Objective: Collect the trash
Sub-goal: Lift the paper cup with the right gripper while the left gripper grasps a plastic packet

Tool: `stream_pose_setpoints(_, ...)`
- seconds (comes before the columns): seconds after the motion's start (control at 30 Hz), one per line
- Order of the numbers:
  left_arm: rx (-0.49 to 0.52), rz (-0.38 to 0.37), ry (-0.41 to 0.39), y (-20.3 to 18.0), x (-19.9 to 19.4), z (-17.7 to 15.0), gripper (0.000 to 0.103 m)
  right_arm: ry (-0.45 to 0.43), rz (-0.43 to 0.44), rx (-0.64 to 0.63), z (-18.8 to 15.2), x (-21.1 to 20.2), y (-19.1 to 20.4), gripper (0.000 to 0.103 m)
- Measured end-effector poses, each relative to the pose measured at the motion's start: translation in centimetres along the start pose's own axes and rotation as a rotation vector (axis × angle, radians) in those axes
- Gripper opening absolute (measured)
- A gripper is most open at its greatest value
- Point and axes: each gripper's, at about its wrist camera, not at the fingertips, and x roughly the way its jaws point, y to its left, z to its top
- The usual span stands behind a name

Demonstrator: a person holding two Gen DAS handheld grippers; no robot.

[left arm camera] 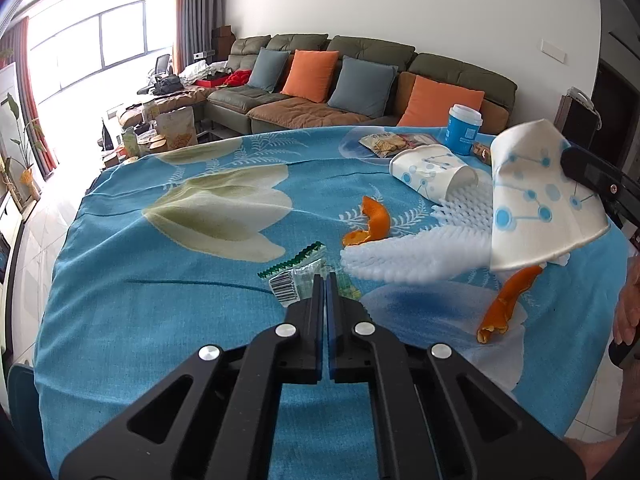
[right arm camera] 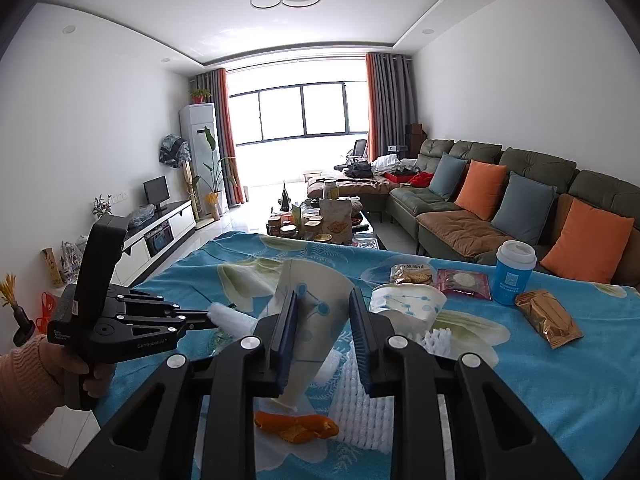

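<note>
My right gripper is shut on a white paper cup with blue dots and holds it tilted above the table; the cup also shows in the left wrist view. My left gripper is shut, its tips on a clear wrapper with a green edge and barcode lying on the blue floral tablecloth; whether it grips the wrapper is unclear. White foam netting, two orange peels and a second paper cup on its side lie on the cloth.
A blue lidded cup, a cracker pack, a red packet and a gold packet sit at the far side. A sofa with cushions stands behind. A coffee table holds jars.
</note>
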Motion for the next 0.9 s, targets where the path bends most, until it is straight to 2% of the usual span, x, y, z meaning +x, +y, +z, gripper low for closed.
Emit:
stream_pose_setpoints(0.23,-0.019,0.007,0.003,0.5,-0.7,-1.1,0.003,0.027,0.042,0.045,-0.5,0.4,-0.4,0.024)
stream_pose_setpoints(0.3,-0.019,0.020,0.012,0.5,-0.6,-1.2,0.012,0.034,0.052,0.062,-0.7,0.6,-0.6,0.024)
stream_pose_setpoints(0.33,-0.025,0.028,0.019,0.5,-0.5,-1.3,0.024,0.038,0.056,0.070,-0.8,0.6,-0.6,0.024)
stream_pose_setpoints(0.37,-0.032,0.031,0.024,0.7,-0.4,-1.3,0.030,0.039,0.060,0.077,-0.9,0.7,-0.7,0.024)
stream_pose_setpoints(0.47,-0.052,0.023,0.036,1.0,-0.1,-1.3,0.031,0.045,0.067,0.086,-1.1,0.8,-0.6,0.024)
stream_pose_setpoints(0.53,-0.068,0.006,0.052,1.2,0.2,-1.2,0.031,0.048,0.073,0.092,-1.1,0.9,-0.6,0.024)
stream_pose_setpoints(0.57,-0.080,-0.003,0.062,1.3,0.4,-1.2,0.027,0.050,0.079,0.097,-1.1,1.0,-0.6,0.024)
stream_pose_setpoints(0.6,-0.091,-0.018,0.072,1.4,0.7,-1.2,0.023,0.052,0.084,0.102,-1.2,1.1,-0.6,0.024)
stream_pose_setpoints(0.67,-0.108,-0.047,0.083,1.6,1.0,-1.1,0.005,0.055,0.094,0.109,-1.2,1.3,-0.5,0.024)
stream_pose_setpoints(0.9,-0.138,-0.063,0.053,2.0,0.2,-1.5,0.001,0.053,0.129,0.131,-1.1,1.5,-0.4,0.024)
